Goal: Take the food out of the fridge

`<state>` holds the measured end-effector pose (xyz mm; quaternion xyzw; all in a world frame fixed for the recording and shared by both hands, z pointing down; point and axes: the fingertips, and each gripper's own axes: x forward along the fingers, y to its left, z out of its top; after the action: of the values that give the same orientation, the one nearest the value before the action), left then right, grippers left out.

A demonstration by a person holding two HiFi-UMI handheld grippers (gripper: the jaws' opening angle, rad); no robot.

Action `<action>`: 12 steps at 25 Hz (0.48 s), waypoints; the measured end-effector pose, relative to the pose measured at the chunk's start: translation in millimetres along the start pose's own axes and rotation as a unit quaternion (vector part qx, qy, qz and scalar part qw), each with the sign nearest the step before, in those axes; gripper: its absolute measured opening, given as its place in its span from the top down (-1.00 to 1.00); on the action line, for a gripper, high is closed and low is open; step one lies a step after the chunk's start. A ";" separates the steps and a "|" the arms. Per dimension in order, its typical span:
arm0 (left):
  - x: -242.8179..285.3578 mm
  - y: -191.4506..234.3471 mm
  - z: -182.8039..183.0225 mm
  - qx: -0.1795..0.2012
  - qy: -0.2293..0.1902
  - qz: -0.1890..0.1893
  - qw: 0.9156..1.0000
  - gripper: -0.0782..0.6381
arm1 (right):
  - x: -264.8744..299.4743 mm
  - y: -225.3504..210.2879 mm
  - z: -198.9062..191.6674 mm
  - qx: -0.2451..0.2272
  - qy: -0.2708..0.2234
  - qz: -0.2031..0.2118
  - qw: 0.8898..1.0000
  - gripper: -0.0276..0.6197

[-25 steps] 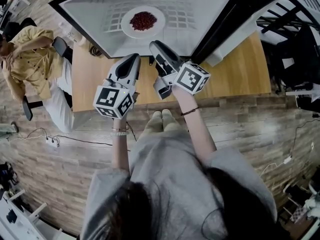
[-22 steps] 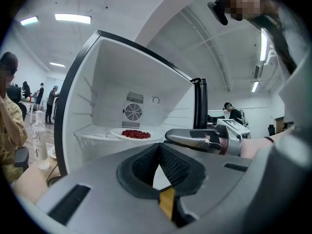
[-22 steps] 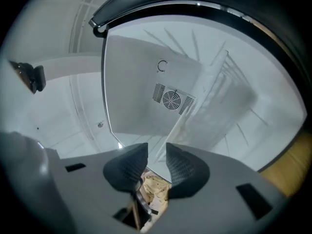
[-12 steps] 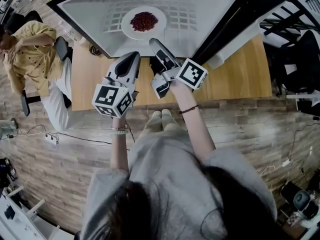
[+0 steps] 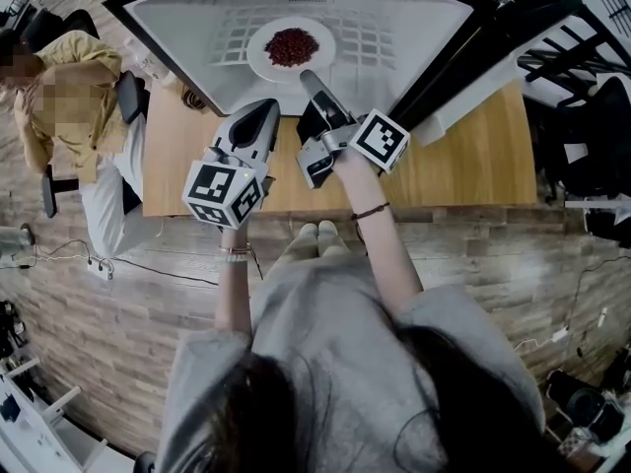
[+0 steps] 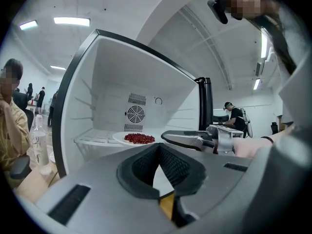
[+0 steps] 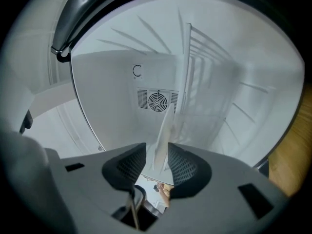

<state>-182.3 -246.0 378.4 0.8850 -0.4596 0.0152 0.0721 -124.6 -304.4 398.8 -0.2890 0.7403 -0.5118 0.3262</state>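
A white plate (image 5: 261, 59) of red food (image 5: 292, 46) lies on the wire shelf (image 5: 370, 33) inside the open fridge (image 5: 414, 28). My right gripper (image 5: 308, 75) reaches into the fridge, rolled on its side, at the plate's near rim. Its jaws have just been opening. In the right gripper view the plate (image 7: 168, 128) shows edge-on between the open right gripper (image 7: 157, 152), with a gap on each side. My left gripper (image 5: 264, 108) hangs shut and empty in front of the fridge. From the left gripper (image 6: 158, 146) I see the food (image 6: 139, 139) and the right gripper (image 6: 166, 136) beside it.
The fridge stands on a wooden table (image 5: 473, 156), its dark door (image 5: 483, 42) swung out to the right. A person in a yellow shirt (image 5: 59, 97) sits at the left. A bottle (image 6: 40, 140) stands left of the fridge. A fan grille (image 7: 158, 101) marks the back wall.
My right gripper has pushed forward into the fridge up to the plate's rim and rolled onto its side. The left gripper has stayed where it was.
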 end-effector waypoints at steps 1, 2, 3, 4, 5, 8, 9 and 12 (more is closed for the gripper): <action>0.6 1.3 -0.1 0.000 0.000 0.001 1.000 0.76 | 1.8 -1.2 -0.2 0.004 0.000 -0.001 1.000 0.51; 1.4 2.7 -0.5 0.001 0.001 0.003 1.000 0.76 | 3.6 -2.3 -0.3 0.009 0.000 -0.001 1.000 0.51; 2.0 3.9 -1.0 0.001 0.002 0.003 1.000 0.76 | 5.3 -3.2 -0.3 0.012 -0.001 -0.001 1.000 0.51; 2.5 4.9 -1.4 0.001 0.002 0.004 1.000 0.76 | 6.9 -3.7 -0.3 0.016 -0.001 -0.001 1.000 0.51; 2.8 5.8 -1.7 0.001 0.003 0.005 1.000 0.76 | 8.2 -3.9 -0.4 0.018 0.000 -0.001 1.000 0.51; 4.1 7.4 -2.2 0.000 0.003 0.006 1.000 0.76 | 11.1 -4.7 -0.3 0.025 0.001 -0.003 1.000 0.52; 4.4 7.6 -2.2 0.000 0.003 0.006 1.000 0.76 | 11.8 -5.4 -0.4 0.028 0.001 -0.004 1.000 0.53; 5.5 8.1 -2.3 0.001 0.003 0.006 1.000 0.76 | 14.3 -7.0 -1.2 0.041 0.001 -0.005 0.999 0.55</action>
<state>-185.7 -254.7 382.1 0.8823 -0.4646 0.0187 0.0727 -133.8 -316.7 403.1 -0.2785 0.7178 -0.5433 0.3347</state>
